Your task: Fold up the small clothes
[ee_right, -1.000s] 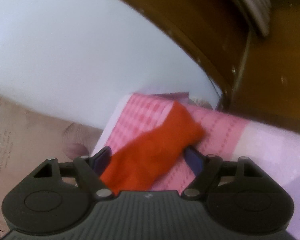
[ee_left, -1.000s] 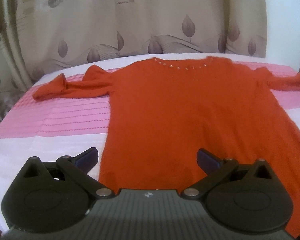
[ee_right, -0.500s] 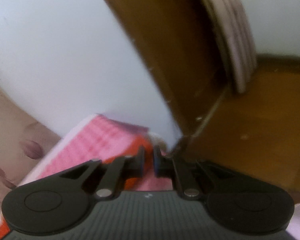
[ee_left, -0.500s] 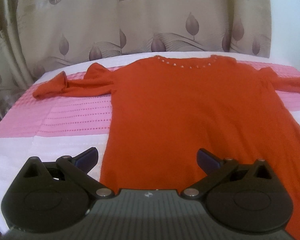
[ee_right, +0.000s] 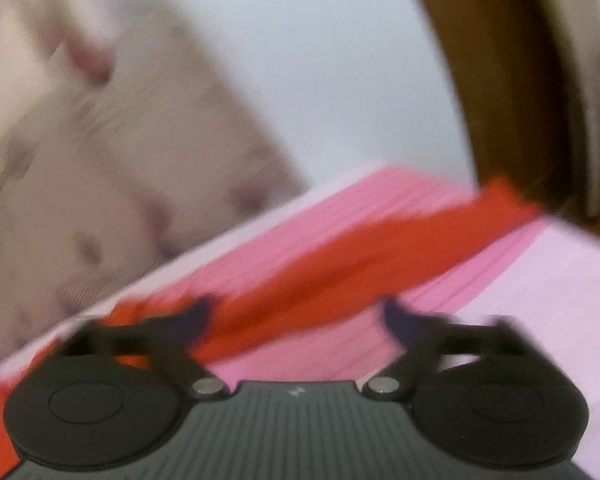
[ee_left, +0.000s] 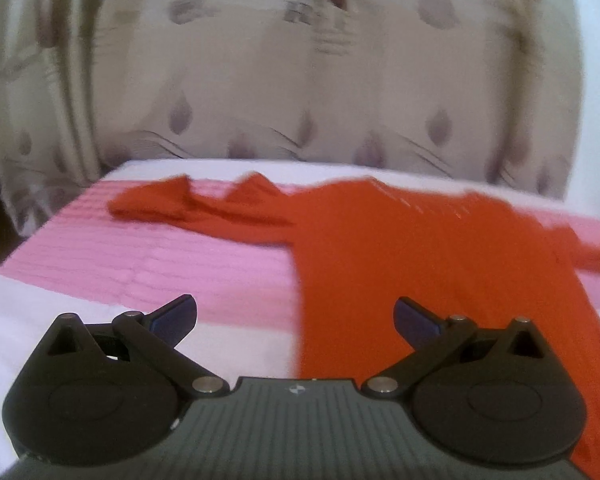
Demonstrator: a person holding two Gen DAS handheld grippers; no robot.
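Beige leaf-print curtain hanging behind bed; pink and white bedspread covering it. Orange sweater lying flat on the spread, one sleeve stretching out left, neckline toward curtain. Left gripper hovering over the hem edge, jaws spread wide, gripping nothing. Right gripper jaws have just been opening, now standing wide; other sleeve lying loose between them on pink cloth, not pinched. Right view blurring heavily; white wall, brown wood behind.
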